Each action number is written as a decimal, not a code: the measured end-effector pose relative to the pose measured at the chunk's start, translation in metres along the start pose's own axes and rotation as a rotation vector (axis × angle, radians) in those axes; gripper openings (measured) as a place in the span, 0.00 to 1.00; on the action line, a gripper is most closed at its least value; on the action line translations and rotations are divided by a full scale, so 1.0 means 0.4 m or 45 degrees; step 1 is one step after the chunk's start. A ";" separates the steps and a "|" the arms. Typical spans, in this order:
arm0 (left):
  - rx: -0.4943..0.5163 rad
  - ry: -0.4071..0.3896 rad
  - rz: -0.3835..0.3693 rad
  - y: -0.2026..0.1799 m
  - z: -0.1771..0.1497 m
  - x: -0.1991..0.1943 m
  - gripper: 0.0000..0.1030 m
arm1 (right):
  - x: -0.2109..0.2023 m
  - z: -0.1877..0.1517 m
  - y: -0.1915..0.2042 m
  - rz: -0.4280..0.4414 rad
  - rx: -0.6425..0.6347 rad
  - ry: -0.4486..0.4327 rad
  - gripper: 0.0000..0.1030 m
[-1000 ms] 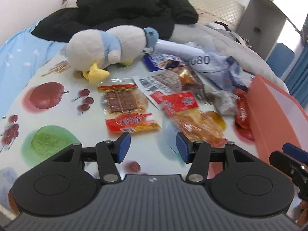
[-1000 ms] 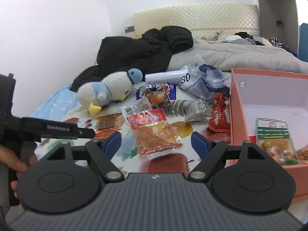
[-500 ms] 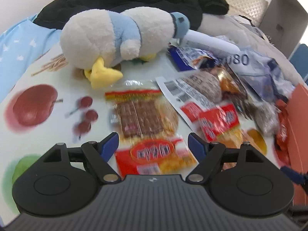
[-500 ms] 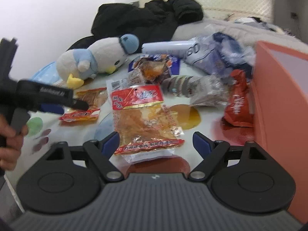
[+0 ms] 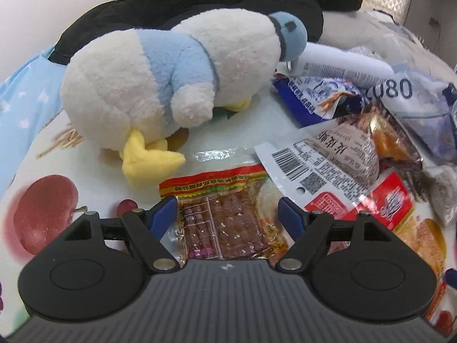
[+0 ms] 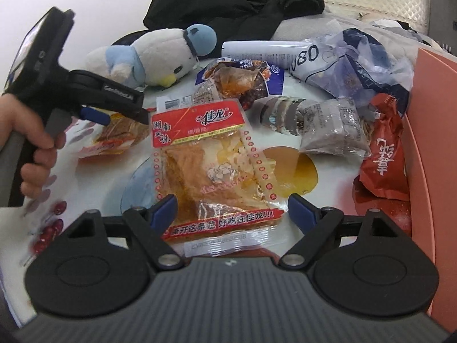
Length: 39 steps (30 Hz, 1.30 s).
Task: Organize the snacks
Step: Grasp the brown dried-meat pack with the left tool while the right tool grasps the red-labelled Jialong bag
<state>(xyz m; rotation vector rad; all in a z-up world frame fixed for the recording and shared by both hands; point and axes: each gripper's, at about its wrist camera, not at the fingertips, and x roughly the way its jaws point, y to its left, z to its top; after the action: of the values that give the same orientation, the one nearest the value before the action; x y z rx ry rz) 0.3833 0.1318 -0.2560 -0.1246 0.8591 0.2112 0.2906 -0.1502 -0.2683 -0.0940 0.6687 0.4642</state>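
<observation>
Both grippers have dropped closer to the snacks. Left gripper (image 5: 227, 210), jaws spread, straddles the brown snack packet (image 5: 228, 223) lying flat below the plush penguin (image 5: 177, 65). Right gripper (image 6: 232, 210), jaws spread, frames the red-topped packet (image 6: 211, 165) mid-cloth. Orange box (image 6: 428, 154) stands at right.

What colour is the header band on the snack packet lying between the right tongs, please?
Red, with white and dark lettering, on the snack packet; the right wrist view shows it best.
</observation>
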 end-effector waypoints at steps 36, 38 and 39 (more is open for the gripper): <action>0.183 0.039 -0.130 -0.082 -0.315 -0.331 0.60 | -0.236 -0.144 0.058 -0.082 0.043 0.043 0.51; 0.167 0.054 -0.159 -0.080 -0.327 -0.349 0.60 | -0.261 -0.158 0.063 -0.080 0.073 0.053 0.51; 0.167 0.061 -0.171 -0.081 -0.335 -0.360 0.60 | -0.273 -0.164 0.065 -0.071 0.090 0.060 0.51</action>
<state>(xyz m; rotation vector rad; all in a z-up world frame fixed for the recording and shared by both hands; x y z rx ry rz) 0.2008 0.0550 -0.2324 -0.0644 0.9064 0.0263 0.1664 -0.1840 -0.2508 -0.0568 0.7266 0.3851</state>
